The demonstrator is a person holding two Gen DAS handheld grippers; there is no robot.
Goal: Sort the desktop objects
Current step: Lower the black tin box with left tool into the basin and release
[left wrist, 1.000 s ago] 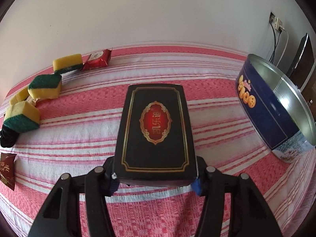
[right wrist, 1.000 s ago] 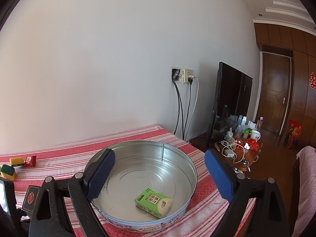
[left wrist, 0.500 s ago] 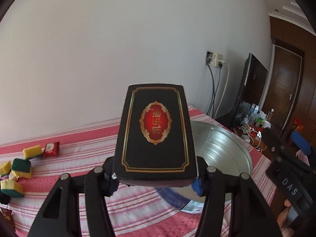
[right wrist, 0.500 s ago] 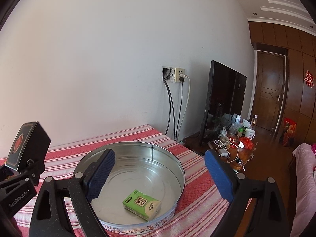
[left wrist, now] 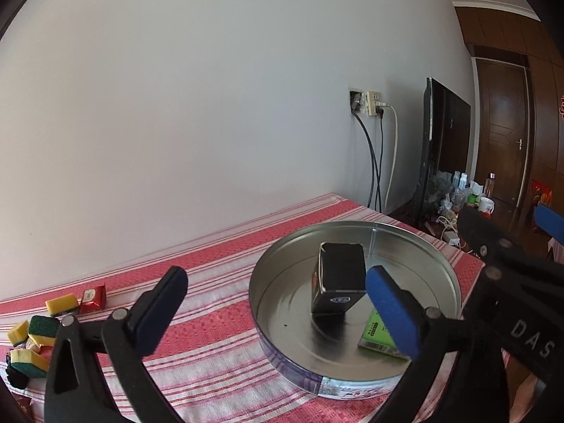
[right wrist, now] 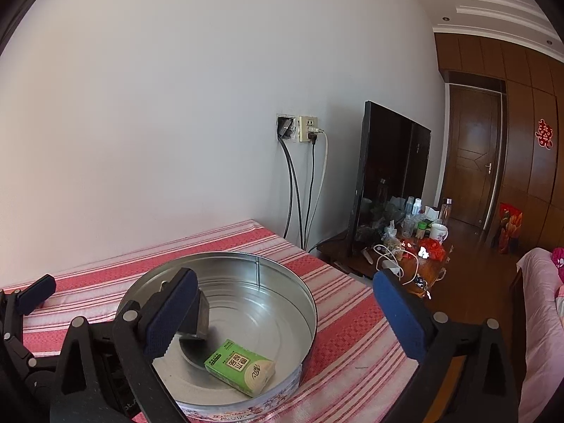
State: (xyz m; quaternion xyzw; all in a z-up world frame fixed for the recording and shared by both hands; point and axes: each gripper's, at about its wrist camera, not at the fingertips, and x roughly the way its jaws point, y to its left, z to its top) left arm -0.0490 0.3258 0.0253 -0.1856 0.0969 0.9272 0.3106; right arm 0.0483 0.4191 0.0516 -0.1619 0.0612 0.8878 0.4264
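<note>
A black box [left wrist: 338, 283] stands tilted inside the round metal tin [left wrist: 440, 264], beside a green tissue pack [left wrist: 379, 338]. My left gripper [left wrist: 278, 312] is open and empty just in front of the tin, free of the box. In the right wrist view the same tin [right wrist: 303, 292] holds the green pack [right wrist: 239, 366] and the black box [right wrist: 199, 320], partly hidden behind my left finger. My right gripper [right wrist: 282, 317] is open and empty above the tin's near side.
Several yellow-green sponges [left wrist: 42, 328] and a red packet [left wrist: 93, 298] lie at the far left of the red striped cloth [left wrist: 211, 335]. The table's right edge drops to a low table with clutter [right wrist: 405, 246] and a TV [right wrist: 387, 176]. Wall cables [right wrist: 299, 183] hang behind.
My left gripper swung right over the tin and opened, and the black box it held now sits inside the tin. The right gripper stayed open, shifting slightly.
</note>
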